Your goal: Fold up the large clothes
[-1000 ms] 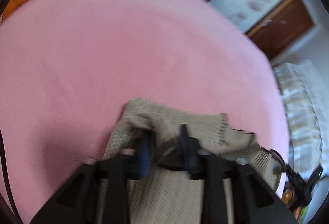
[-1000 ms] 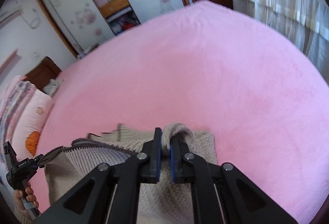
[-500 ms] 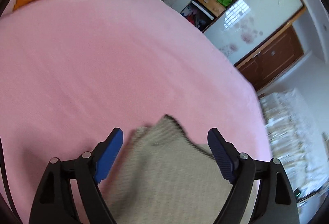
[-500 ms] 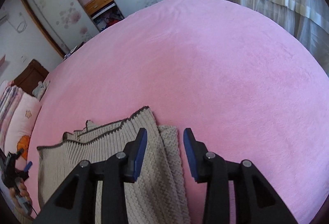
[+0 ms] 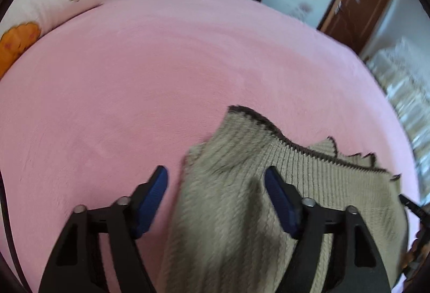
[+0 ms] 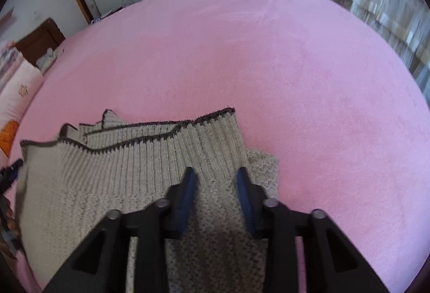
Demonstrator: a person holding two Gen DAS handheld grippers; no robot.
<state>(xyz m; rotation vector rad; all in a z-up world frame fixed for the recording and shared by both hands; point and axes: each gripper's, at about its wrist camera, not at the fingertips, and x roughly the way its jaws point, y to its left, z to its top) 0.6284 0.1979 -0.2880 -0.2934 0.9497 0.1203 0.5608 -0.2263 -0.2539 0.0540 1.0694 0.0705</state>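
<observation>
We find the beige knit sweater (image 6: 139,174) lying folded on the pink bedspread (image 6: 295,78). Both the left gripper (image 5: 216,185) and right gripper (image 6: 216,180) straddle its edges, jaws closing, pads not yet pressing. Next: secure both edges for another fold, in our judgement.

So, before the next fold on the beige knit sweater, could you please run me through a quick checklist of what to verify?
1. Left gripper straddles the beige knit sweater, jaws closing, pads not yet pressing: ok.
2. Right gripper over the ribbed hem corner, knit between the closing jaws, a gap showing: ok.
3. Ribbed hem with dark trim aligned: not ok; its layers lie staggered.
4. Pink blanket beyond the sweater free for the fold: ok.
5. Pillow out of the way: ok; it lies at the far edge.
6. Sweater's near part flat: cannot tell; out of view.
</observation>
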